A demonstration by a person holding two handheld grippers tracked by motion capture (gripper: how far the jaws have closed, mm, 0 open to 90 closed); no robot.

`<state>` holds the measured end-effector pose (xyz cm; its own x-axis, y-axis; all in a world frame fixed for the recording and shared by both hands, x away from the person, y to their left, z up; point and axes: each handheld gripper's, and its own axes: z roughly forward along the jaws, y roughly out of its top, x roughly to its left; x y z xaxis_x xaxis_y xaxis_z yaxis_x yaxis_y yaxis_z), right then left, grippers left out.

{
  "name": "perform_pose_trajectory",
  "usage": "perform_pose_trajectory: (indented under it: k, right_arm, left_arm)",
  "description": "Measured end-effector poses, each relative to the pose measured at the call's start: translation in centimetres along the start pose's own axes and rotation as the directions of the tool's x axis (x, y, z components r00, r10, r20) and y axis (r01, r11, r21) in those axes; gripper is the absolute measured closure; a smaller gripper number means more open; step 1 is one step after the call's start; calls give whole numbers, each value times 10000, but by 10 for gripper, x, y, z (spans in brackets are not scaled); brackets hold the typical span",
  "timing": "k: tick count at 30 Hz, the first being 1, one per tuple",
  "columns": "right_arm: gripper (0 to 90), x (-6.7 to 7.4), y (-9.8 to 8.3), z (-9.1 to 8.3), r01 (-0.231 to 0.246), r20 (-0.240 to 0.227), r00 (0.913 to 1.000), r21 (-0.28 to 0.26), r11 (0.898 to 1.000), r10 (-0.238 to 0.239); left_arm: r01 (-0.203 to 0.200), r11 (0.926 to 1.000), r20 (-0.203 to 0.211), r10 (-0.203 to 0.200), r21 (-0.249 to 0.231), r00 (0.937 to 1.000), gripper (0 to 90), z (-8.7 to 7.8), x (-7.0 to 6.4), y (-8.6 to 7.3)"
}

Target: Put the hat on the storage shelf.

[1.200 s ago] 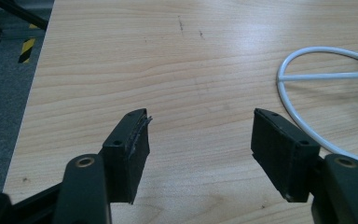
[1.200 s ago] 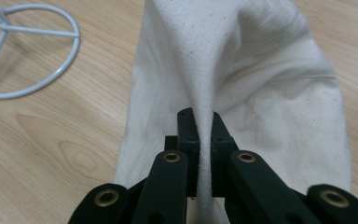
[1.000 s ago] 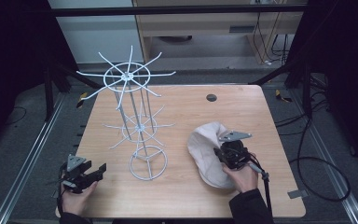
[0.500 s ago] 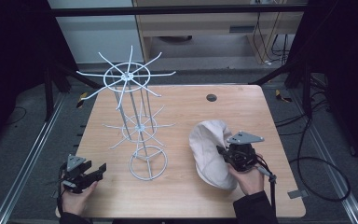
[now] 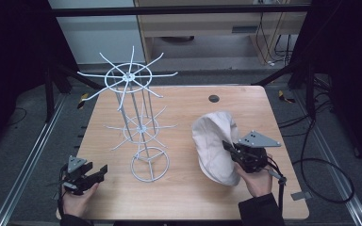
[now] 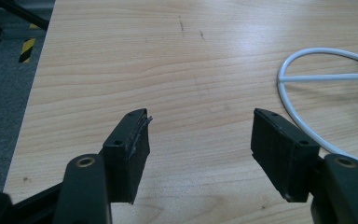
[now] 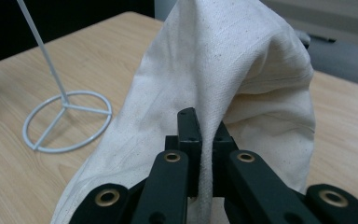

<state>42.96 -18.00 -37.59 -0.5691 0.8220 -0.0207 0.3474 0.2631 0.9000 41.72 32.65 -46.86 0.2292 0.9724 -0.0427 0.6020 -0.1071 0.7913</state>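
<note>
Right tongs (image 5: 227, 145): we see them pinched tight on a raised fold of the cream canvas cloth bag (image 5: 215, 141); in the right gripper view the tongs (image 7: 200, 122) have fabric squeezed between the two black jaws, with no gap beside it.
Cloth bag: we find it on the right half of the light wooden table (image 5: 188, 202), its gripped fold lifted into a peak while its lower part lies on the wood; in the right gripper view the bag (image 7: 242, 70) rises above the jaws.
Left tongs (image 5: 100, 172): we see them spread wide and holding nothing, low over the table's near left corner; in the left gripper view the tongs (image 6: 200, 135) frame bare wood.
White wire rack (image 5: 136, 117): we see it upright, left of centre, with spoked rings above and a ring base on the table, apart from the bag.
Rack base: in the left gripper view the base ring (image 6: 326, 93) lies just beyond the right-hand jaw.
Hands: the left hand (image 5: 75, 200) and the right hand (image 5: 257, 181) each hold a gripper.
</note>
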Motion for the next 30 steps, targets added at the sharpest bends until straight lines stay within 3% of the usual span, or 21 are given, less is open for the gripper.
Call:
perform_pose_trajectory:
  k: [6,15,24,30]
  right_arm:
    - [884,2,6,-11,165,11,9999,-858,9962,-165]
    - [884,4,14,-23,308,2,9995,-1625,9862,-312]
    - [885,10,24,-34,453,-117,9987,-2481,9677,-498]
    - [885,15,32,-43,591,-170,9976,-3097,9490,-677]
  left_arm:
    - [5,10000,12,-5,-12,10000,371,0,0,0]
    - [4,10000,1,-4,-13,10000,371,0,0,0]
    - [7,10000,-6,-7,-3,10000,371,0,0,0]
    - [0,10000,-17,0,9,10000,371,0,0,0]
